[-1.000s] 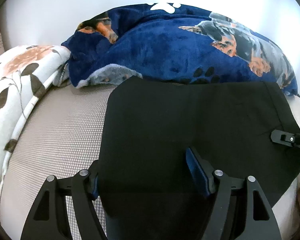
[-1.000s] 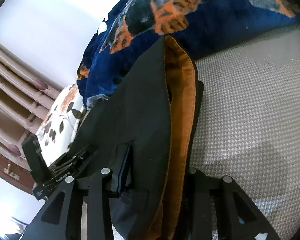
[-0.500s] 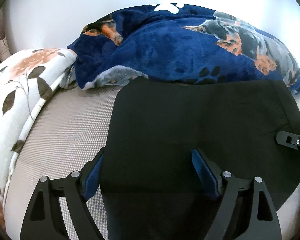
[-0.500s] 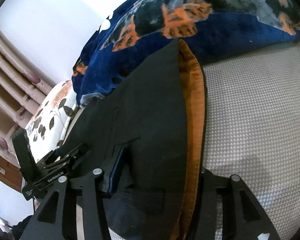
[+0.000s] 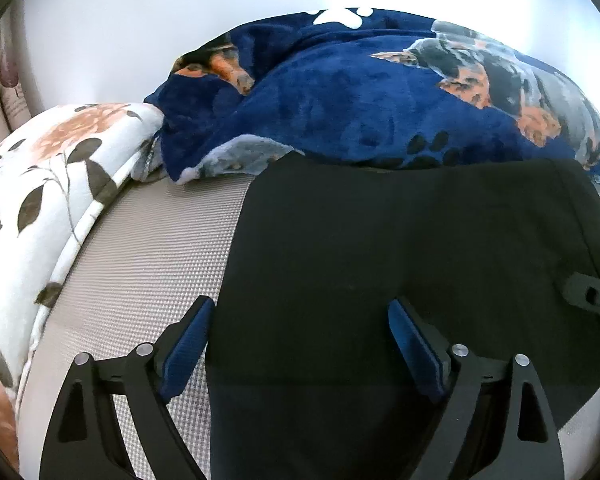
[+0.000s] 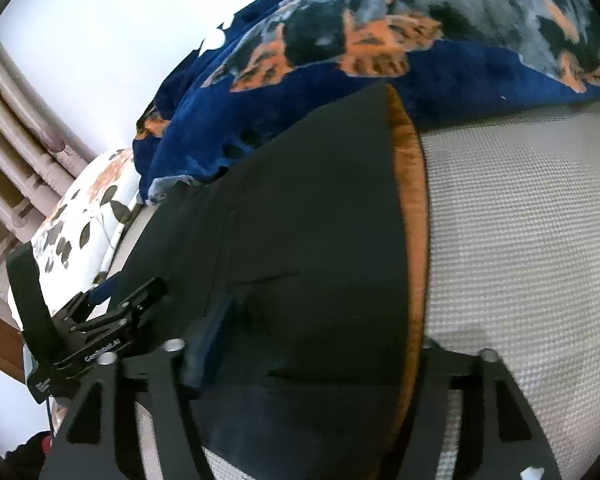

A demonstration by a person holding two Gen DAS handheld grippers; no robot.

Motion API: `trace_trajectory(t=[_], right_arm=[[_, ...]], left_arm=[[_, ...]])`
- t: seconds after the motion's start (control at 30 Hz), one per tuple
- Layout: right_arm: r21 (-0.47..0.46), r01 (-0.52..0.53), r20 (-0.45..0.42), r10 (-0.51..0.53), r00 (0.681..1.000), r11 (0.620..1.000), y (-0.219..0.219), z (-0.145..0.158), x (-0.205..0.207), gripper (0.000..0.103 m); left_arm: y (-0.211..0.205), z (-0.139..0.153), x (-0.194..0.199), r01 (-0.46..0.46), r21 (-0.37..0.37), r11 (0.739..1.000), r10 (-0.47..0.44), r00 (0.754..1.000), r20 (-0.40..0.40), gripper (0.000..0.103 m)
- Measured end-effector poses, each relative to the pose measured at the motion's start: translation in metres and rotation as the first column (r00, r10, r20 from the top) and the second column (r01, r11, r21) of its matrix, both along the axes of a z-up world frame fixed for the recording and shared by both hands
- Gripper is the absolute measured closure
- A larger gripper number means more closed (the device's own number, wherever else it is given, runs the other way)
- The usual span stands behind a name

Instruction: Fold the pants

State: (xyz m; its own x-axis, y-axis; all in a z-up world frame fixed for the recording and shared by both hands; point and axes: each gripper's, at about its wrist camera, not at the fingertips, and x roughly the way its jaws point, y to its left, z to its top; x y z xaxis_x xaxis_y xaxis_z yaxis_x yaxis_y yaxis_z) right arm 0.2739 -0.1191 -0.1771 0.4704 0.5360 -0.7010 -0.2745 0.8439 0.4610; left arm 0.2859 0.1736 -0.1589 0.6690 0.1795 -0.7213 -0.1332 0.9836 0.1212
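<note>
The black pants (image 5: 400,248) lie flat and folded on the grey woven bed surface (image 5: 148,264). In the right wrist view the pants (image 6: 308,232) show an orange lining (image 6: 414,200) along their right edge. My left gripper (image 5: 300,336) is open, its blue-padded fingers (image 5: 188,340) straddling the pants' near left edge. My right gripper (image 6: 312,344) is open wide over the waist end; the cloth lies slack between the jaws. The right gripper's tip shows at the far right of the left wrist view (image 5: 590,294), and the left gripper shows at the left of the right wrist view (image 6: 100,328).
A rumpled navy blanket with dog prints (image 5: 380,92) lies behind the pants against the white wall. A white floral quilt (image 5: 32,184) is piled at the left. Grey bed surface (image 6: 520,240) extends to the right of the pants. Curtains (image 6: 16,148) hang at far left.
Both grippers have opened and let go of the pants, which have settled flat on the bed. The raised orange-lined edge has dropped down.
</note>
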Motion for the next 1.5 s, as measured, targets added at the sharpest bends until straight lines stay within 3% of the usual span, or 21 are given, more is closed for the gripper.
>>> trace_trajectory(t=[0.1,0.2,0.57,0.87,1.07,1.3,1.5], right_arm=[[-0.031,-0.011,0.021,0.012,1.0,0.999,0.008,0.002,-0.006,0.0],[-0.112,-0.008,0.032,0.012,0.999,0.994,0.015,0.002,-0.009,0.0],[-0.055,0.078,-0.011,-0.079,0.997,0.995,0.007,0.008,-0.017,0.0],[0.048,0.191,-0.067,-0.188,0.98,0.98,-0.025,0.026,-0.054,0.0],[0.032,0.169,0.06,-0.171,0.983,0.985,-0.03,0.063,-0.097,0.0],[0.013,0.104,0.152,-0.104,0.983,0.995,-0.023,0.096,-0.144,0.0],[-0.002,0.111,0.229,-0.107,0.968,0.994,-0.027,0.121,-0.173,0.0]], left_arm=[[0.0,0.0,0.0,-0.003,0.008,1.0,0.003,1.0,0.001,0.013],[-0.002,0.0,-0.001,-0.004,0.02,1.0,0.004,1.0,0.003,0.013],[-0.007,0.001,-0.004,0.011,0.056,0.998,-0.012,1.0,0.014,0.011],[-0.031,0.011,-0.034,0.047,0.173,0.984,-0.06,0.996,0.069,0.01],[-0.039,0.038,-0.08,0.04,0.097,0.994,-0.052,0.991,0.121,0.009],[-0.063,0.079,-0.128,0.027,0.132,0.991,-0.056,0.975,0.217,0.002],[-0.077,0.124,-0.17,0.04,0.127,0.991,-0.076,0.953,0.295,0.0]])
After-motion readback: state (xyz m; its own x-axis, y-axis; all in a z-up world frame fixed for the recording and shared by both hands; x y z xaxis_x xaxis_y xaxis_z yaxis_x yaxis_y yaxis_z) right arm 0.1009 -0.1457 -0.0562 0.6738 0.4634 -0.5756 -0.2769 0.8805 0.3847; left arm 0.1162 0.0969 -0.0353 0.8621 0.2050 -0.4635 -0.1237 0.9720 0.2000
